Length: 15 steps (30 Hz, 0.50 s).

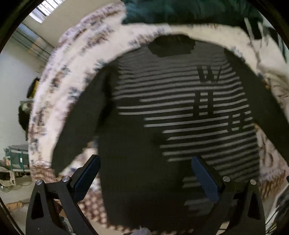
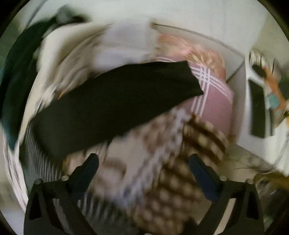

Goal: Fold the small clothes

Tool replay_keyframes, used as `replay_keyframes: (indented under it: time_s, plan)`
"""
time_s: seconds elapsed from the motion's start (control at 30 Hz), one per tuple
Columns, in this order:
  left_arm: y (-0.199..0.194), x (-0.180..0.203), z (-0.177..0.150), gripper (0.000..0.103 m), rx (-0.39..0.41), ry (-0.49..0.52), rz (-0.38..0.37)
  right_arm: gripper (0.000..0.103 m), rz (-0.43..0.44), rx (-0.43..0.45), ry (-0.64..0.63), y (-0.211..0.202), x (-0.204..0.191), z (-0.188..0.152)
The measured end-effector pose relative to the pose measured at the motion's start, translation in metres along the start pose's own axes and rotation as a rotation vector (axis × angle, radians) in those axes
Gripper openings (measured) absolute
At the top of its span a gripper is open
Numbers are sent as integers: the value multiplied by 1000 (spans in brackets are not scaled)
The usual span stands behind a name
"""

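Observation:
A small dark long-sleeved top with grey stripes (image 1: 171, 112) lies spread flat on a patterned bedspread (image 1: 59, 86), collar at the top and both sleeves out to the sides. My left gripper (image 1: 145, 159) hangs open above the top's lower hem, nothing between its fingers. In the right wrist view one black sleeve (image 2: 112, 103) runs slanting across the bed, and the striped body (image 2: 34, 159) shows at the left edge. My right gripper (image 2: 143, 157) is open over the bedspread (image 2: 162, 189) just below that sleeve, holding nothing. Both views are blurred.
A dark green cloth (image 1: 180, 12) lies beyond the collar. A pink checked pillow (image 2: 213, 94) sits past the sleeve's cuff. White furniture with small items (image 2: 265, 94) stands at the right. Floor and boxes (image 1: 16, 159) show left of the bed.

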<state>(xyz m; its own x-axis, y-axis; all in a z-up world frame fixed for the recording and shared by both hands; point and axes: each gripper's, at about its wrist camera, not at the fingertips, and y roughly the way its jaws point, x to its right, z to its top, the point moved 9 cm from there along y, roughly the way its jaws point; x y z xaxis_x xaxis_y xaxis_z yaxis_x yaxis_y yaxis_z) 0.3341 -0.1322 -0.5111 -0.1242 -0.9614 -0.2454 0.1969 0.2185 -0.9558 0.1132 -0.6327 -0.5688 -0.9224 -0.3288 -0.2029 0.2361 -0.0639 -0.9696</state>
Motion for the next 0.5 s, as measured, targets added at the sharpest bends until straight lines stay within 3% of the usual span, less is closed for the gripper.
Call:
replay_keyframes:
  time_s: [0.03,0.1,0.23,0.27,0.3,0.37,0.5]
  plan:
    - [20,9,2,103,-24,-2,3,90,14,0,57,15,9,8]
    - [48,22,8,103,-56,-12,2,72,75,7,209,45,32,27]
    - [89,46,23,103,-83,-34,-9,57,221,114,443,70,62,59]
    - [95,50,29,103,-79,-36,-11,44,237,141,469,73,64,67]
    - [101,52,32,103,-72,-38,-15,27,239,156,478,72,62,71]
    - [108,55,36,103,-63,-41,-25,10,231,189,458,73,55,82]
    - [115,49,39,103,-42,-57,-41,7,180,245,349,53,24,101]
